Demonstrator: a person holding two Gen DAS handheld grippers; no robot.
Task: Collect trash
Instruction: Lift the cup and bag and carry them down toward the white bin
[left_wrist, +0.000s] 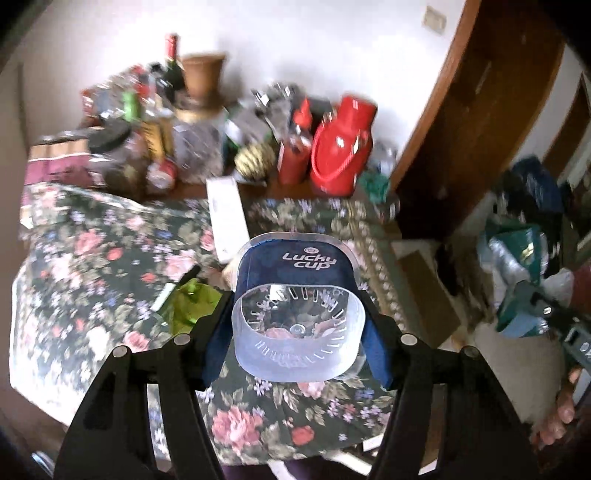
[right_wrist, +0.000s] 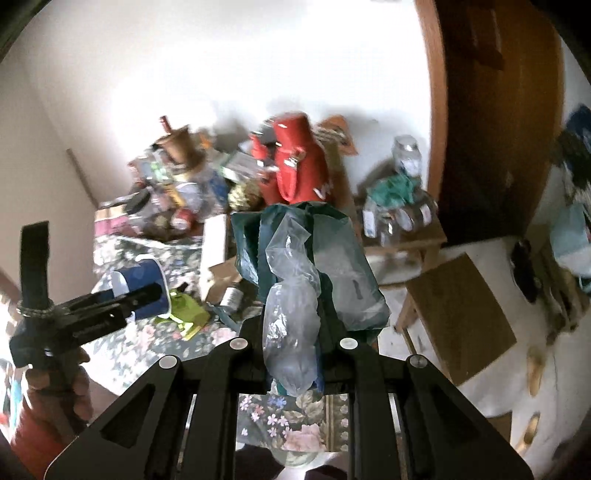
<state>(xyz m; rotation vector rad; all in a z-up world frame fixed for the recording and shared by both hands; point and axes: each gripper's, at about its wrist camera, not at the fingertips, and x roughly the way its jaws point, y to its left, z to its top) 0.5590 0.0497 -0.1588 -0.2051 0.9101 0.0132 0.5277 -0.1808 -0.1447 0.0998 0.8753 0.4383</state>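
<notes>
Left wrist view first: the left hand-held gripper (left_wrist: 300, 332) is pinching a cup (left_wrist: 295, 295), blue-sleeved with a clear plastic body, its open clear end turned toward the camera and "Lucky cup" printed on the far side. The jaws press on the cup's two sides, and it hangs above the floral cloth (left_wrist: 92, 266) on the counter. Just left of the cup, a green wrapper (left_wrist: 192, 302) lies on the cloth. Past it, a white box (left_wrist: 225, 218) lies on the cloth, and along the far wall stands clutter: a red bag (left_wrist: 341, 147), a wine bottle (left_wrist: 173, 61), a brown pot (left_wrist: 203, 70). At far right, the right hand-held gripper (left_wrist: 517, 291) comes in with a green bag (left_wrist: 513, 243) bunched at its tips, a hand (left_wrist: 557, 413) below it.

Over to the right wrist view: the right hand-held gripper (right_wrist: 295, 336) has its jaws pressed nearly together, pinching the green bag (right_wrist: 354, 273) along with a clear plastic bag (right_wrist: 291, 295) that bulges up between the fingers. The bundle is lifted clear of the cloth (right_wrist: 155, 332). On the left, the left hand-held gripper (right_wrist: 147, 295) holds the cup (right_wrist: 147, 280) sideways, above the green wrapper (right_wrist: 188, 310). The red bag (right_wrist: 299, 158) stands at the far wall, jars (right_wrist: 406, 155) on a small stand to its right, a cardboard box (right_wrist: 461, 325) near right
</notes>
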